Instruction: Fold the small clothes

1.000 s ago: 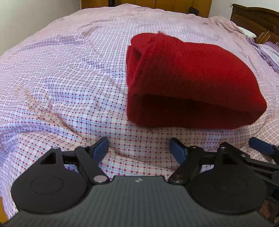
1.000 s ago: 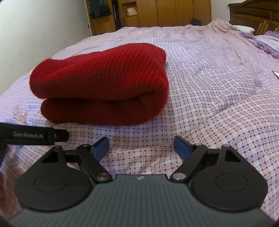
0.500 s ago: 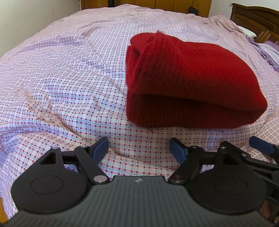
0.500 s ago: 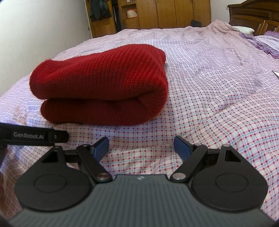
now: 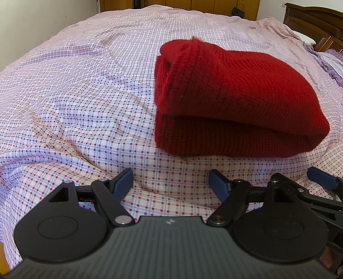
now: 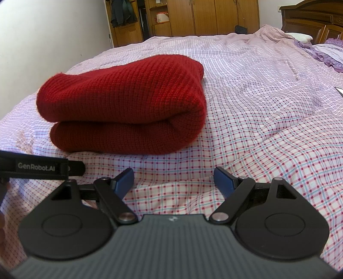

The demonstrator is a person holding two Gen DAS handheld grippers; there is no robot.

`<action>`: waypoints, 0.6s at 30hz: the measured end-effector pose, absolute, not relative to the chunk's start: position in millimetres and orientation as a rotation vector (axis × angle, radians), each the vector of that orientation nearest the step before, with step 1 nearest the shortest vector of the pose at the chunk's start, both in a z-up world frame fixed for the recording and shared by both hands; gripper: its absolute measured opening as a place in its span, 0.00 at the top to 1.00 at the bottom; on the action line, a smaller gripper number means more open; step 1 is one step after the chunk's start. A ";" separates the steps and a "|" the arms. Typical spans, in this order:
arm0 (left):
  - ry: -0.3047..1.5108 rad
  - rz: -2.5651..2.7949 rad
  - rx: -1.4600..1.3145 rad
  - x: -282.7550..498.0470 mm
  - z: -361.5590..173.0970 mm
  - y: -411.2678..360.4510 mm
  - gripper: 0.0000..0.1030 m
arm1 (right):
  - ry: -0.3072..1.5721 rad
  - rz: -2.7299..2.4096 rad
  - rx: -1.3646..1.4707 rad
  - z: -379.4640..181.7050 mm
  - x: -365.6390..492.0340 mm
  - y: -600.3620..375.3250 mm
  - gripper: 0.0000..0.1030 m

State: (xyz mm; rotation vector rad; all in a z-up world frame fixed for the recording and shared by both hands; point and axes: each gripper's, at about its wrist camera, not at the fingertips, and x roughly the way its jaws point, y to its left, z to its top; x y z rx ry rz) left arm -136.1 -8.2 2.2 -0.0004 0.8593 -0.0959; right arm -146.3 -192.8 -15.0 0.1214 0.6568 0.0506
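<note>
A red knitted garment lies folded in a thick bundle on the checked bedsheet. In the left wrist view it sits ahead and to the right of my left gripper, which stands open with only sheet between its blue pads. In the right wrist view the same red garment lies ahead and to the left of my right gripper, also open and holding nothing. Both grippers hover short of the bundle, not touching it. A blue pad of the right gripper shows at the left view's right edge.
The bed's wooden headboard and purple bedding lie at the far right. Wooden wardrobes stand beyond the bed's far edge, a pale wall at the left. A black labelled strap crosses the right view's left edge.
</note>
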 end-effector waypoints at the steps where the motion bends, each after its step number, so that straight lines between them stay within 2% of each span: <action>1: 0.860 -0.095 0.000 -136.1 2.5 -8.3 0.21 | 0.657 0.051 0.121 -15.0 -146.4 -192.7 0.20; 18: 0.862 -0.094 0.007 -135.6 2.0 -9.3 0.21 | 0.656 0.050 0.121 -15.4 -146.4 -192.9 0.20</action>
